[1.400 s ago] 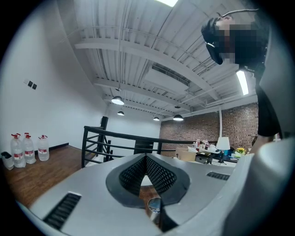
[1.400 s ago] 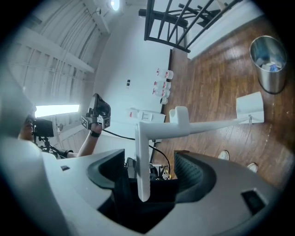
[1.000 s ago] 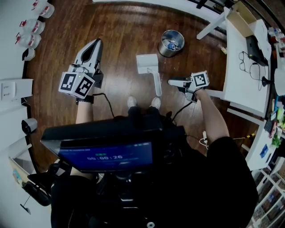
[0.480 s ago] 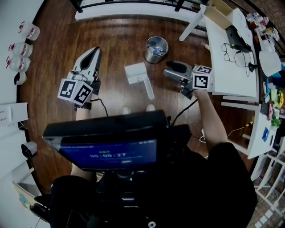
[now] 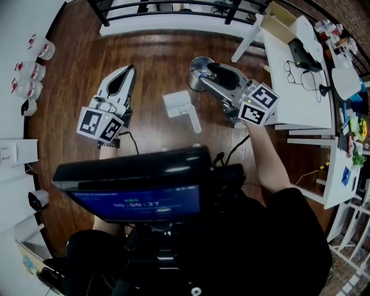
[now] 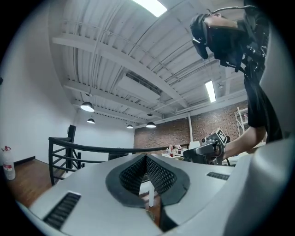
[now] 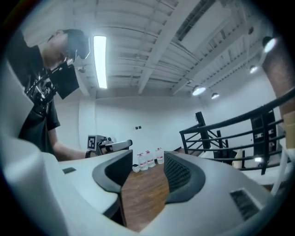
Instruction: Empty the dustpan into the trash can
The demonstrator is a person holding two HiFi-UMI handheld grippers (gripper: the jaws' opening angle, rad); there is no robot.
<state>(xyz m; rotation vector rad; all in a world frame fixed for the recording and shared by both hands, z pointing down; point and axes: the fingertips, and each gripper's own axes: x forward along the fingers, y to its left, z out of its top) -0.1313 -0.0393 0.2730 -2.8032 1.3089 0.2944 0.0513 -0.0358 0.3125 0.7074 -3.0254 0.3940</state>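
The white dustpan [image 5: 179, 105] lies flat on the wood floor, its handle [image 5: 195, 123] pointing back toward me. Neither gripper holds it. Behind it stands the metal trash can [image 5: 198, 74], partly hidden by my right gripper [image 5: 209, 68], which hovers in front of it. That gripper's jaws have just been closing and stand open with nothing between them; only floor shows in the right gripper view [image 7: 148, 161]. My left gripper [image 5: 128, 70] is to the left of the dustpan, shut and empty [image 6: 146, 159]. Below its closed tips a bit of the dustpan handle [image 6: 150, 196] shows.
A white desk [image 5: 306, 87] with glasses and a black device stands at the right. A black railing [image 5: 173, 7] runs along the far edge. Water bottles [image 5: 29, 69] line the left wall. A screen [image 5: 139, 196] on my chest hides the near floor.
My right gripper has risen from beside the dustpan handle to in front of the trash can and rolled over, its jaws narrowing. The left gripper has lifted a little. The dustpan stays put.
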